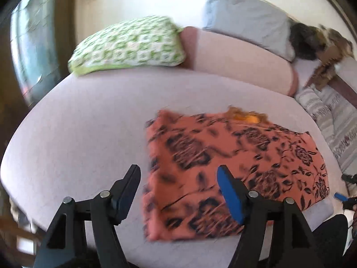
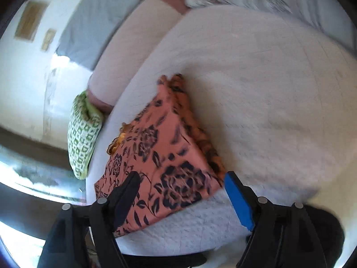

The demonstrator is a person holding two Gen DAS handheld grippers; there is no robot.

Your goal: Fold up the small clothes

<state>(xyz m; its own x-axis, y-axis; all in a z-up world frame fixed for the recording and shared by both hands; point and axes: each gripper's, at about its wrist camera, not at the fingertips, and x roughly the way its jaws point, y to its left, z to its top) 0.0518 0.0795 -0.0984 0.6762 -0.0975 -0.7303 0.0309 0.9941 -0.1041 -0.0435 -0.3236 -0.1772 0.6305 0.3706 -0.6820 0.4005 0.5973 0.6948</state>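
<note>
A small orange garment with a black flower print [image 1: 234,169] lies folded into a rough rectangle on the pale bed cover [image 1: 89,134]. It also shows in the right wrist view [image 2: 160,160]. My left gripper [image 1: 178,192] is open and empty, hovering over the garment's left edge. My right gripper [image 2: 181,197] is open and empty, hovering over the garment's near corner. Its tips show at the far right of the left wrist view [image 1: 344,187].
A green-and-white patterned pillow [image 1: 129,44] lies at the head of the bed, also seen in the right wrist view [image 2: 83,134]. A pink bolster [image 1: 234,60] and a grey pillow [image 1: 245,20] lie behind. Striped bedding [image 1: 330,116] sits to the right.
</note>
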